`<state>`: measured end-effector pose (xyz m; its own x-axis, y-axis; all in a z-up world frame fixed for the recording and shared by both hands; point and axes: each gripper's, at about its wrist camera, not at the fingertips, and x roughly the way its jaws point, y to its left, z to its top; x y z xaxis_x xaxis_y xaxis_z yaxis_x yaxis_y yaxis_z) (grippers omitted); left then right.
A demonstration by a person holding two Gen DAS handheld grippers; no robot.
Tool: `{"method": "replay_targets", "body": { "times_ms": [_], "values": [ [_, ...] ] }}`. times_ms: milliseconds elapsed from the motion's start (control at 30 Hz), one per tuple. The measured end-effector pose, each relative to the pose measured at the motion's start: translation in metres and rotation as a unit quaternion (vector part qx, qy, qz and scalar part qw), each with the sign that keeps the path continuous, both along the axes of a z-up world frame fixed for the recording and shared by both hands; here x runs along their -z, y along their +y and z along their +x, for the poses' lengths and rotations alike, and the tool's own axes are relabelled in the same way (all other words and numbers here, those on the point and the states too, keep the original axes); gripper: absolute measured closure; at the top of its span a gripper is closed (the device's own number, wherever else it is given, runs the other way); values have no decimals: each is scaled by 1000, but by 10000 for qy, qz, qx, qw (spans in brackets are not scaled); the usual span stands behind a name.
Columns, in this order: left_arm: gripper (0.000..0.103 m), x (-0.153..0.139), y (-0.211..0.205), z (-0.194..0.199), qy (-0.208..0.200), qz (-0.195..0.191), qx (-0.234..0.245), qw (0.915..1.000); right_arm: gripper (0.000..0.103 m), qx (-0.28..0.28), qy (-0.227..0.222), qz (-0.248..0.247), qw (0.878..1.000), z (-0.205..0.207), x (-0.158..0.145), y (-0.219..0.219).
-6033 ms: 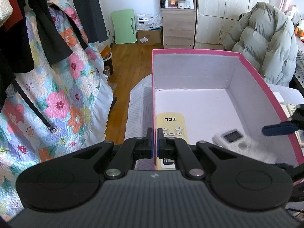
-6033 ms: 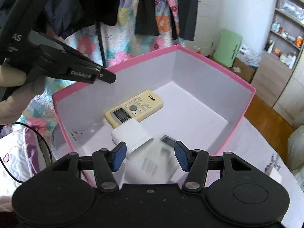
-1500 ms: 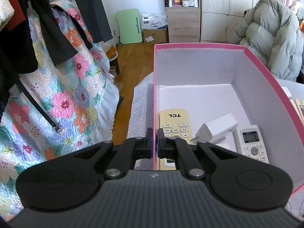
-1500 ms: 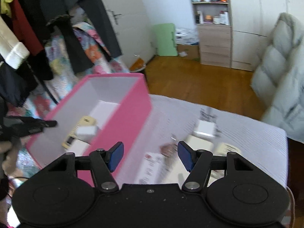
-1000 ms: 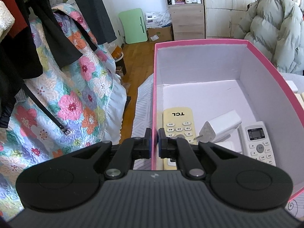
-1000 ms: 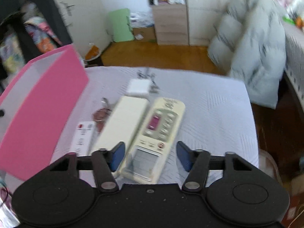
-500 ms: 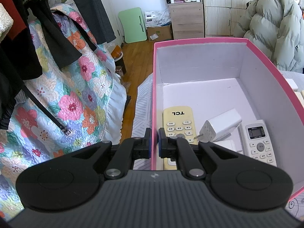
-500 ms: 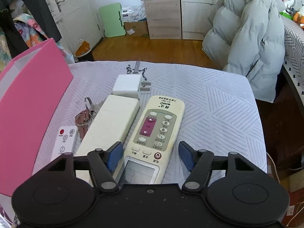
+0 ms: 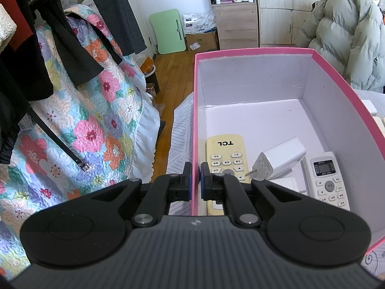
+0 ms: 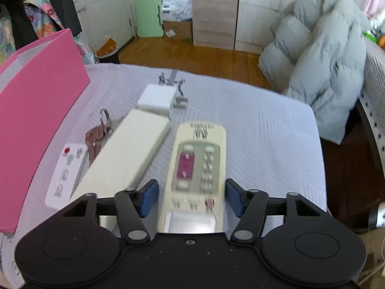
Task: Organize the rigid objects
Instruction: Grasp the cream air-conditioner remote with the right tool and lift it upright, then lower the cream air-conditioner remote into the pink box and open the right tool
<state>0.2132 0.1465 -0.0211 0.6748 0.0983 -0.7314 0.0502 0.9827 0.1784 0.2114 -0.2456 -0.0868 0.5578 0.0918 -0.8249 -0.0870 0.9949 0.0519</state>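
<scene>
Three items in pink box (image 9: 336,89): yellowed TCL remote (image 9: 226,154) along its left wall, white charger (image 9: 280,160) leaning beside that, white remote (image 9: 328,180) by the right wall. Left gripper (image 9: 196,180) clamped on box's left wall, one finger outside, one inside. Right of box, on white cloth (image 10: 264,132): small flat remote (image 10: 63,173) nearest, keys (image 10: 96,134), long cream block (image 10: 127,154), white adapter (image 10: 157,97) at block's far end, large cream remote (image 10: 197,163) farthest from box. Right gripper (image 10: 190,197) spread wide, straddling large remote's near end; pads not pressing its sides. Frame blurred there.
</scene>
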Motion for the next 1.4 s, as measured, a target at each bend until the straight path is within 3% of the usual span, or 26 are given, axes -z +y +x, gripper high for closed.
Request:
{"method": "replay_targets", "body": {
  "times_ms": [67,333,833,1033,1167,1400],
  "values": [
    [98,0,0,0,-4,-4,10,10000,45,45,-122,1,9999,5,1,-1],
    [98,2,-2,-2,19,11,26,10000,45,418,-418,464,9972,-11,-9,-17],
    [98,1,3,-1,-3,-164,6,9999,45,238,-1399,668,9876,-49,-68,7],
    [98,0,3,-2,9,-246,15,9997,45,-204,-1964,836,9767,-58,-111,32],
    [98,0,3,-3,-14,-269,16,9996,45,-750,-2160,1313,9646,-59,-139,53],
    [98,-2,9,-2,-19,-343,34,9994,45,-1765,-1921,1841,9476,-52,-141,106]
  ]
}}
